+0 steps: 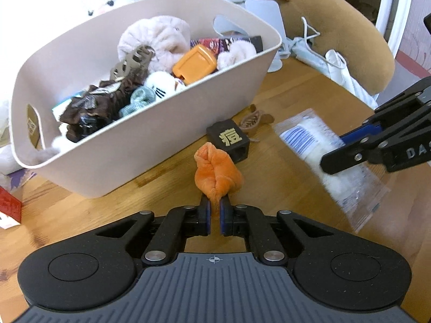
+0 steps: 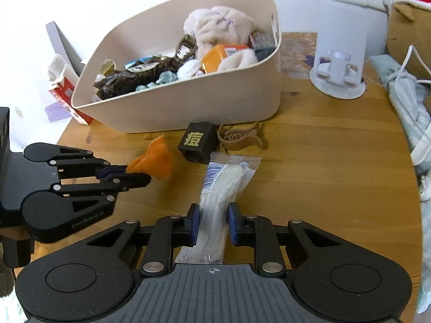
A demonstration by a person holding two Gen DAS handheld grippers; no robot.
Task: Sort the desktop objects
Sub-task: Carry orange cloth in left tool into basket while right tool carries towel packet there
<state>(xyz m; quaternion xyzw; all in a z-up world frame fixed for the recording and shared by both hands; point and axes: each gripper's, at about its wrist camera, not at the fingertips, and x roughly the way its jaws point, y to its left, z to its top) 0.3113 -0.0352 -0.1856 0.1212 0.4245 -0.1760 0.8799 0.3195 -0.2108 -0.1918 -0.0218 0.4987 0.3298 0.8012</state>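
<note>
My left gripper (image 1: pixel 214 206) is shut on an orange plush scrunchie (image 1: pixel 216 173), held just above the wooden table (image 1: pixel 167 196) in front of the beige basket (image 1: pixel 150 140). From the right wrist view the same left gripper (image 2: pixel 149 175) and orange scrunchie (image 2: pixel 155 162) show at left. My right gripper (image 2: pixel 214 212) is shut on a clear plastic bag of cotton swabs (image 2: pixel 226 180), lifted off the table; in the left wrist view that right gripper (image 1: pixel 332 158) and the blurred bag (image 1: pixel 317 145) are at the right. The basket (image 2: pixel 215 107) holds several scrunchies, hair claws and an orange box.
A black cube with a gold character (image 2: pixel 198 142) and a brown hair claw (image 2: pixel 239 136) lie on the table by the basket. A white stand (image 2: pixel 338 78) sits behind at right, pale cloth and a white cable (image 2: pixel 412 107) at far right, a red-white carton (image 2: pixel 64 91) at left.
</note>
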